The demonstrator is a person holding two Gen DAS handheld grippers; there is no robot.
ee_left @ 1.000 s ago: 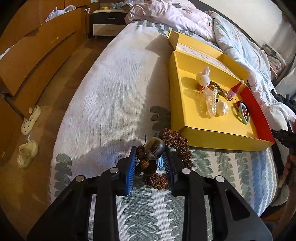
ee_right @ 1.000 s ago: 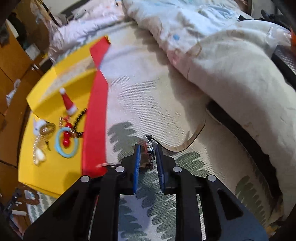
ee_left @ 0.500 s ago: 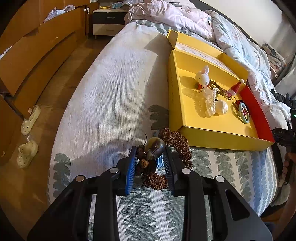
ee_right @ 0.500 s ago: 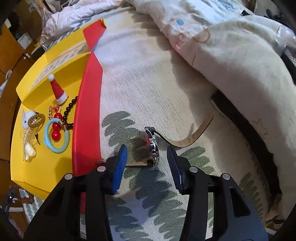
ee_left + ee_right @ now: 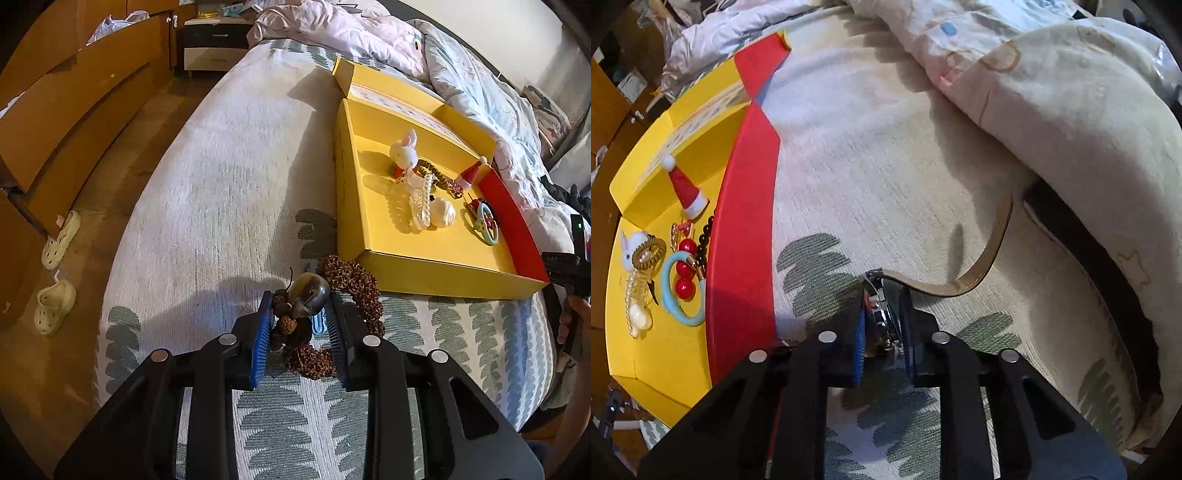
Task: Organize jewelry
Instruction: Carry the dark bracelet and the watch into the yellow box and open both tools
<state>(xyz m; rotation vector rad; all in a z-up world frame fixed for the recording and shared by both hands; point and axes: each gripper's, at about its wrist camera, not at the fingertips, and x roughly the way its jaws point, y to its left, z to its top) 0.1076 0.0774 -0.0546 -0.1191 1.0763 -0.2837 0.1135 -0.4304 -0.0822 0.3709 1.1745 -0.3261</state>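
Note:
A yellow box (image 5: 369, 236) with a red side wall (image 5: 742, 229) lies on the bed and holds several trinkets: a white rabbit charm (image 5: 404, 153), a pearl piece (image 5: 421, 203), a small Santa hat (image 5: 685, 188) and a blue ring (image 5: 677, 291). My left gripper (image 5: 299, 317) is shut on a brown bead bracelet (image 5: 351, 284) with a dark round pendant (image 5: 308, 293), just in front of the box. My right gripper (image 5: 882, 325) is shut on a wristwatch (image 5: 877, 310) beside the red wall. Its tan strap (image 5: 990, 251) trails right across the bedspread.
A rumpled quilt (image 5: 1052, 92) lies to the right of the watch and at the head of the bed (image 5: 332, 26). The bed's left edge drops to a wooden floor with two pale shoes (image 5: 55, 306) and wooden drawers (image 5: 74, 99).
My right gripper, open around the watch half a second ago, has closed on its case and moved slightly forward. My left gripper keeps hold of the bracelet and has hardly moved.

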